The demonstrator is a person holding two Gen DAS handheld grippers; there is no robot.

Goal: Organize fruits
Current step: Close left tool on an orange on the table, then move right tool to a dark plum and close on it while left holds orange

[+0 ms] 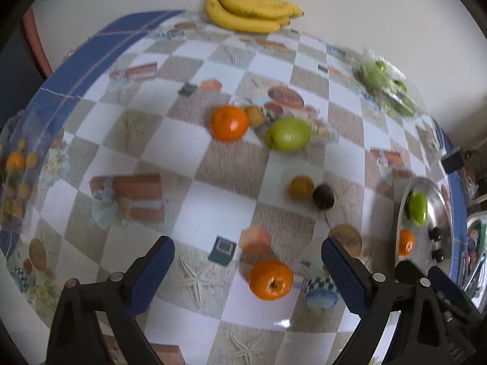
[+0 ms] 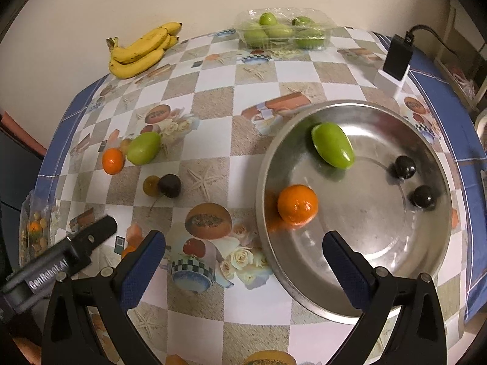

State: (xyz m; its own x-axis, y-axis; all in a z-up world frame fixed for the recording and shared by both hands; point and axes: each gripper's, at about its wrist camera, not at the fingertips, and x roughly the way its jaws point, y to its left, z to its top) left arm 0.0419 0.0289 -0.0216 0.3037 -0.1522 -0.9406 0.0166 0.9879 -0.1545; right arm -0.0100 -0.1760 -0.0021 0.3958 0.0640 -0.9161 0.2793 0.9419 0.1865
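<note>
Fruits lie scattered on a checked tablecloth [image 2: 213, 97], an orange [image 1: 271, 279] between the wide-open, empty left gripper [image 1: 248, 261], while the empty, spread right gripper [image 2: 243, 252] hovers over a steel tray [image 2: 380, 261] holding another orange [image 2: 297, 203], a green fruit [image 2: 332, 145] and two dark fruits [image 2: 403, 167].

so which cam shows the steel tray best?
Right wrist: the tray shows nearly whole, holding an orange, a green fruit and two dark fruits. Left wrist catches it only edge-on at the right border, foreshortened.
</note>
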